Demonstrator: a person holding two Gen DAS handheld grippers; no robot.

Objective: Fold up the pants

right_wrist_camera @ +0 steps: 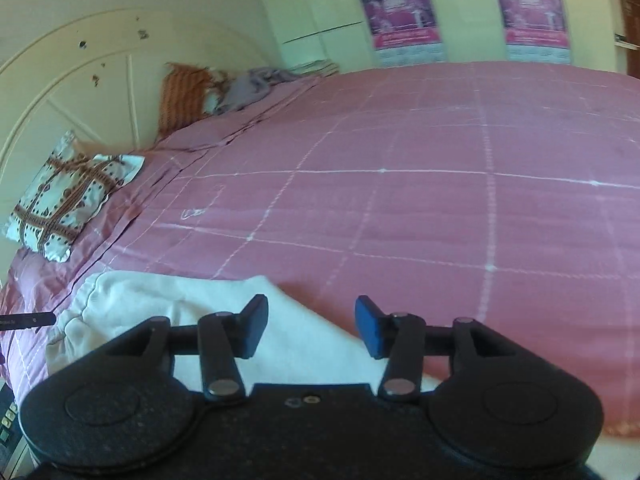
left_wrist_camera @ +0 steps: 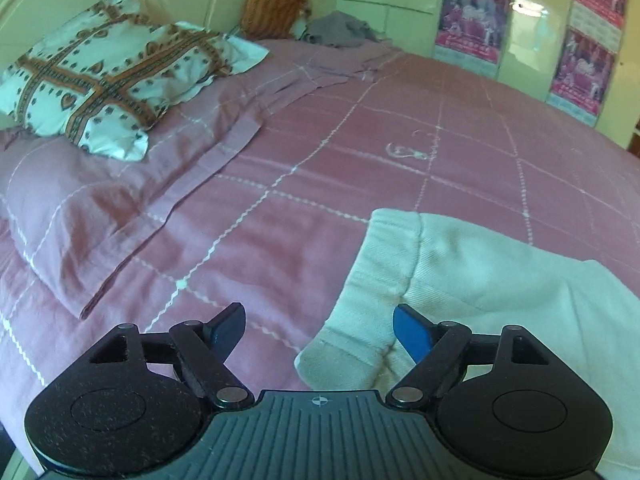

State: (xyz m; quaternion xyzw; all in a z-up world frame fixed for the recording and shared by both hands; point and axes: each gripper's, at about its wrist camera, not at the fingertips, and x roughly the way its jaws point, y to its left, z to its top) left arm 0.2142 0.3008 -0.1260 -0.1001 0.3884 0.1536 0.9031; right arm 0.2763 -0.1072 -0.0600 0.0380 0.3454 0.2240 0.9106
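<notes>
Your left gripper point(left_wrist_camera: 320, 330) hangs wide open over the cuff end of the cream pants point(left_wrist_camera: 460, 280), gripping nothing. Your right gripper point(right_wrist_camera: 312, 328) is partly open and empty above the same pants point(right_wrist_camera: 180, 300), which lie at the near edge of the pink bedspread point(right_wrist_camera: 400, 200). Farther off sits a patterned pillow point(left_wrist_camera: 100, 80).

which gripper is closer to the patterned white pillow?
Left. The left gripper sits a short way across the bedspread from the patterned pillow; the right gripper is farther along the bed.
</notes>
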